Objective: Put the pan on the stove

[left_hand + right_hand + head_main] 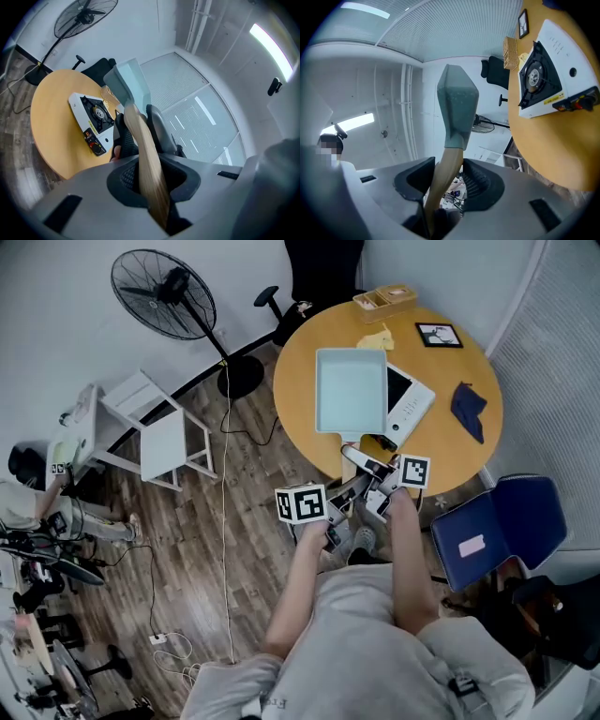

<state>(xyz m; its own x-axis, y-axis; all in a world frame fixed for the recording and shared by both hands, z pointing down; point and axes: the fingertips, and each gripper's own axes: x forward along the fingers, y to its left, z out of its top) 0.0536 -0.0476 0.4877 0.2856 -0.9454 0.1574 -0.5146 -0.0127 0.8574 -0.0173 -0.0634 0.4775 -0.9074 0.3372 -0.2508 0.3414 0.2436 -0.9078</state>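
pan: light blue square pan (352,390), held up off the worktop by its handle. In the head view it overlaps the left part of the stove. Not set down; both gripper views show it in the air.
handle: pale wood (147,164), runs from the pan back toward the person, with both grippers on it.
left gripper: (151,176) clenched on the handle, pads pressed to either side, at the end farther from the pan.
right gripper: (447,173) also grasping the handle, nearer the pan. Its black jaws show ahead in the left gripper view.
stove: white single-burner stove (93,117) lying flat on the worktop. Its black burner is bare in both gripper views, and there are red and yellow labels at the front edge.
worktop: round, wood-coloured (298,371), carries the stove.
other things on worktop: wooden box (384,299) at the far edge, yellow item (375,337) just behind the pan, framed picture (439,334) to the right of it, dark blue cloth (469,409) at the right side.
around worktop: black office chair (319,268) behind it, standing fan (164,292) on the wood floor to the left, white stool (155,427) near the fan, blue chair (502,526) at the right beside the person.
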